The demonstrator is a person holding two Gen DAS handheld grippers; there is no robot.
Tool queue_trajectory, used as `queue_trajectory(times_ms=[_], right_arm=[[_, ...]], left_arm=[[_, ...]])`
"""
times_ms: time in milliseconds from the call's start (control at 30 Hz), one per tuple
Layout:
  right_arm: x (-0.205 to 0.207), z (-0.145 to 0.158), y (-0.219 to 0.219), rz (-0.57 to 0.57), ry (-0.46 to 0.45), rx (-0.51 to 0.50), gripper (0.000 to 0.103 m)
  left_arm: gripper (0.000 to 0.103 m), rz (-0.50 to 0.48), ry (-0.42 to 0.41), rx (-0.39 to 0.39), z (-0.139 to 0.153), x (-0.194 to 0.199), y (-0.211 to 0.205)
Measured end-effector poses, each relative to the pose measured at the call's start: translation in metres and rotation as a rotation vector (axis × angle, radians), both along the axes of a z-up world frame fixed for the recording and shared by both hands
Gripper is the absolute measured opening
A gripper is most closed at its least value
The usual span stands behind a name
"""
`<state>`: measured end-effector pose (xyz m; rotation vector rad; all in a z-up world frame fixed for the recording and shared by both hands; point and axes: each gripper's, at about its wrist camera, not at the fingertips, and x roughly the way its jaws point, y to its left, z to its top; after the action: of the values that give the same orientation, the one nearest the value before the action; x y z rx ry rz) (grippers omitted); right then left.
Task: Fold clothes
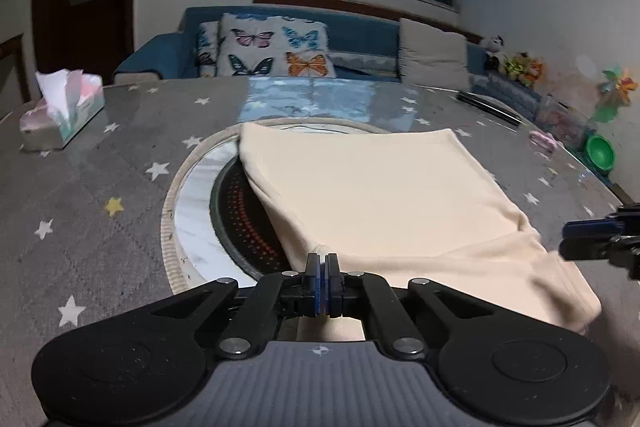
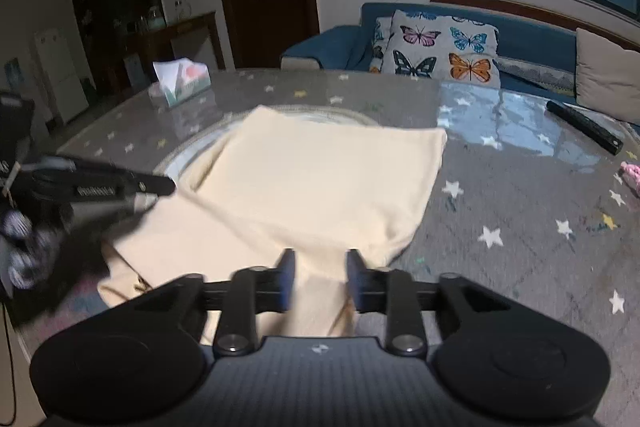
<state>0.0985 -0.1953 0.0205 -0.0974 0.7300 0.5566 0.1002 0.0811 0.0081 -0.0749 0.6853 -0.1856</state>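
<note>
A cream folded garment (image 1: 380, 187) (image 2: 320, 179) lies across the middle of a round table with a grey star-patterned cover (image 1: 100, 227). My left gripper (image 1: 321, 261) is shut, its tips pinching a raised fold at the garment's near edge. In the right wrist view it reaches in from the left (image 2: 160, 189) and meets the cloth's left side. My right gripper (image 2: 320, 267) is open and hovers over the garment's near right corner, with cloth below and between the fingers but not pressed. In the left wrist view it shows at the far right (image 1: 568, 239).
A round inset with a dark heater grille (image 1: 236, 219) lies partly under the garment. A tissue box (image 1: 64, 115) stands at the far left, and a black stick-shaped thing (image 2: 584, 127) lies at the far right. A green bowl (image 1: 600, 151) and a blue sofa (image 1: 360, 31) stand beyond.
</note>
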Motion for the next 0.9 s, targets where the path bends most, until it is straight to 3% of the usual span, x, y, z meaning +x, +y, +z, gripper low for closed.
queue_trajectory(times_ms=[100,233,333,367,433,467,533,667,900], right_arm=[[-0.002,-0.008,-0.002,-0.009,0.016,-0.026,0.032],[0.0,-0.017,-0.007,-0.028,0.04,-0.029,0.032],[0.003,-0.018,-0.007,-0.028,0.048,-0.021,0.031],[0.004,-0.02,-0.006,-0.024,0.053,-0.02,0.031],[0.006,-0.021,-0.004,-0.023,0.063,-0.017,0.014],[0.006,-0.02,-0.003,-0.027,0.055,-0.018,0.013],[0.005,-0.014,-0.002,-0.028,0.032,-0.007,0.008],[0.007,-0.001,0.001,-0.021,-0.02,0.03,0.007],[0.033,-0.027,0.001,-0.071,0.069,0.054,0.009]], left_arm=[[0.005,-0.012,0.013,0.003,0.002,0.002,0.0],[0.028,-0.018,0.023,0.032,-0.001,0.009,-0.007],[0.027,-0.026,0.028,0.046,-0.006,0.016,-0.011],[0.017,-0.027,0.031,0.048,-0.007,0.017,-0.013],[0.009,-0.026,0.032,0.047,-0.01,0.02,-0.012],[0.005,-0.019,0.026,0.041,-0.009,0.019,-0.01],[0.004,-0.005,0.014,0.028,-0.007,0.016,-0.006],[0.003,0.03,0.001,0.002,-0.004,0.013,0.005],[0.004,0.059,0.037,-0.035,-0.011,0.016,0.022]])
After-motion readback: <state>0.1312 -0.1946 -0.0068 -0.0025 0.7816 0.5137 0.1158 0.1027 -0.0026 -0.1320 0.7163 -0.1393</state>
